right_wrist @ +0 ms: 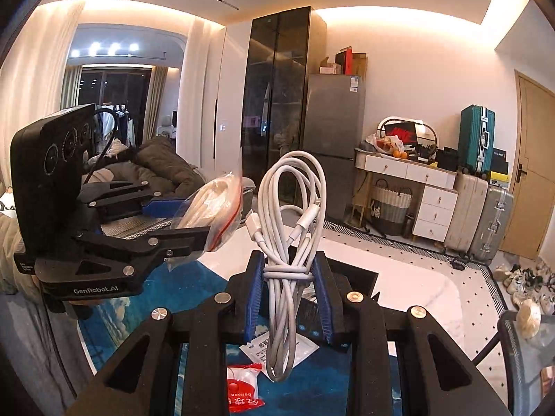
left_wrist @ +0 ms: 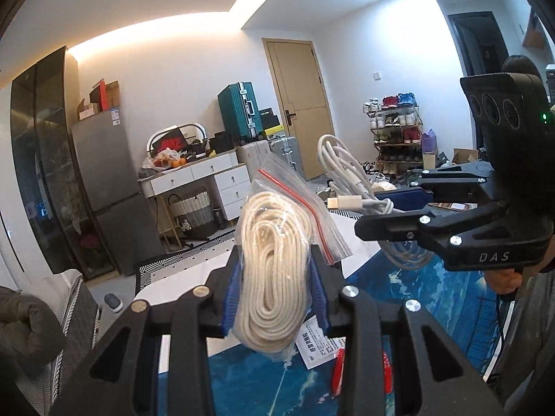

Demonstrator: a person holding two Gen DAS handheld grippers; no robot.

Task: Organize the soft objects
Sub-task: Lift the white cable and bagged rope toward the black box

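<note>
My left gripper [left_wrist: 277, 263] is shut on a clear zip bag of coiled cream rope [left_wrist: 274, 260] and holds it up above the table. My right gripper [right_wrist: 288, 274] is shut on a bundled white charging cable [right_wrist: 288, 242], also lifted. Each gripper shows in the other's view: the right gripper [left_wrist: 378, 208] with the cable [left_wrist: 350, 180] at the right, the left gripper [right_wrist: 187, 218] with the bag of rope [right_wrist: 211, 211] at the left. The two held items hang close together, apart.
Below lies a blue-patterned mat [left_wrist: 416, 298] on a white table [right_wrist: 416, 287]. On it are a white printed packet [right_wrist: 277, 346], a red balloon packet [right_wrist: 242, 388] and a dark flat box [right_wrist: 308, 308]. A fridge, dresser and suitcases stand behind.
</note>
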